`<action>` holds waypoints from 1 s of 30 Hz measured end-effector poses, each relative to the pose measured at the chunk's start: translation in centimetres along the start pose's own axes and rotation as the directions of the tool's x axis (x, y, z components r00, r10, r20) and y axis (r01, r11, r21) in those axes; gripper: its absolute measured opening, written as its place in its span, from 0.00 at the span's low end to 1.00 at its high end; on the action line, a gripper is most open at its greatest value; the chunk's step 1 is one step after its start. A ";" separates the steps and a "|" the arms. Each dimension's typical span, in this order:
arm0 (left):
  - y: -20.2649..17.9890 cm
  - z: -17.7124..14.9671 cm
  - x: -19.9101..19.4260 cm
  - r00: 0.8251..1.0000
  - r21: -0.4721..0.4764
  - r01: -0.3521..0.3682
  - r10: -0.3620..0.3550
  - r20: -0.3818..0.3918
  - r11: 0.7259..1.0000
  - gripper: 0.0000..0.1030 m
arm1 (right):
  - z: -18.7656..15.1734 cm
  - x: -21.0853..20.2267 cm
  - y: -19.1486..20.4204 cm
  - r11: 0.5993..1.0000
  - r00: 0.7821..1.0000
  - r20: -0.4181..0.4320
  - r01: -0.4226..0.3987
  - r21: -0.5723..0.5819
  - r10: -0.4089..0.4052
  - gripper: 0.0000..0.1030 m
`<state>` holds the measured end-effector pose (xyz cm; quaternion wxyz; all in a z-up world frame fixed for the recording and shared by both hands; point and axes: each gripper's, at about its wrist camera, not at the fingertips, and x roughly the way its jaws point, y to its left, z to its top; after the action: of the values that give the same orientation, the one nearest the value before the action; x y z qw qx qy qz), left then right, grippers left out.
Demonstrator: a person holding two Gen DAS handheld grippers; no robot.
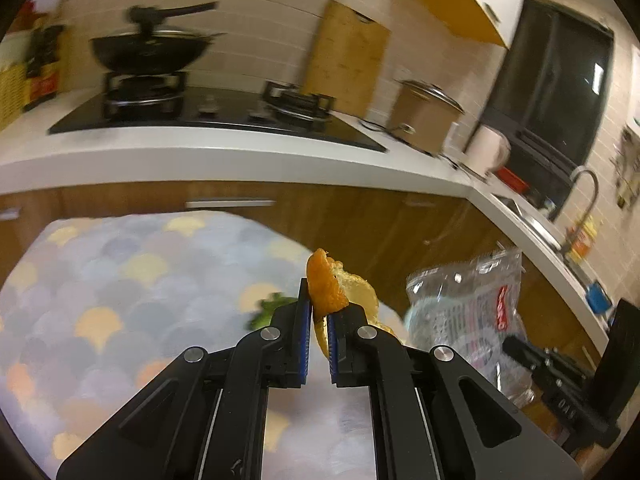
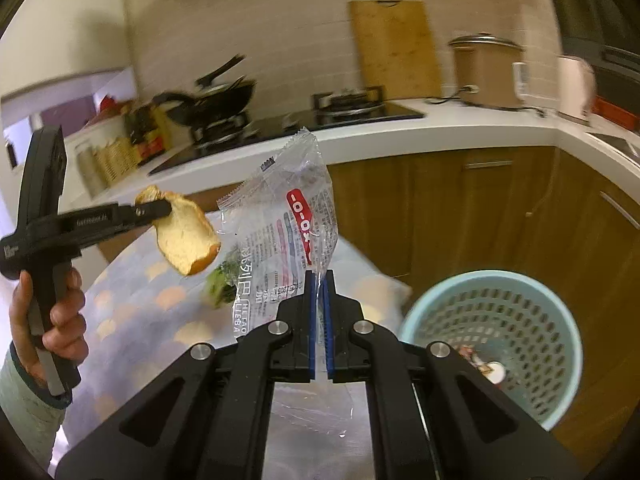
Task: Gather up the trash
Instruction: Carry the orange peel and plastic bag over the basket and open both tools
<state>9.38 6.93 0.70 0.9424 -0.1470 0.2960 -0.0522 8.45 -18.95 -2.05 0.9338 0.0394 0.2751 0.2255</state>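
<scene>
My left gripper (image 1: 319,312) is shut on a piece of orange peel (image 1: 326,288), held in the air above the table; from the right wrist view the peel (image 2: 186,236) shows its pale inner side, pinched by the left gripper (image 2: 160,209). My right gripper (image 2: 320,280) is shut on a clear plastic wrapper (image 2: 288,232) with red and blue print, which stands up above its fingers; the left wrist view shows the wrapper (image 1: 468,304) at the right. A light blue perforated basket (image 2: 556,344) sits on the floor at lower right with some scraps in its bottom.
A green leafy scrap (image 2: 220,284) lies on the table with the scale-patterned cloth (image 1: 120,300). Behind it runs a white counter (image 1: 240,144) with a hob, a black wok (image 1: 152,48), a cutting board (image 1: 344,56) and a cooker pot (image 1: 428,116). Wooden cabinets stand below.
</scene>
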 end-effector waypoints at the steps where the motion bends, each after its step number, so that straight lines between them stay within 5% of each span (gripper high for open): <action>1: -1.1 0.0 0.6 1.000 0.015 0.015 -0.014 -0.009 1.000 0.05 | 0.1 -0.3 -0.8 1.000 1.000 0.006 0.009 0.012 -0.009 0.02; 10: -8.4 -0.8 5.5 0.991 0.105 0.121 -0.114 -0.076 0.987 0.05 | -0.4 -3.0 -8.6 0.981 0.989 0.031 0.136 0.135 -0.142 0.02; 17: -13.0 -3.0 11.1 0.973 0.143 0.187 -0.163 -0.166 0.972 0.05 | -2.1 -2.9 -13.6 0.944 0.964 -0.026 0.264 0.196 -0.264 0.02; 30: -18.5 -8.1 17.8 0.943 0.274 0.213 -0.125 -0.308 0.938 0.05 | -5.4 1.1 -17.9 0.897 0.936 -0.207 0.337 0.286 -0.286 0.02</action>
<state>19.06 -15.93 -9.60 0.8928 -0.0167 0.4036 -0.1992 13.57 -34.76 -10.74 0.9140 0.1261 0.3845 0.0280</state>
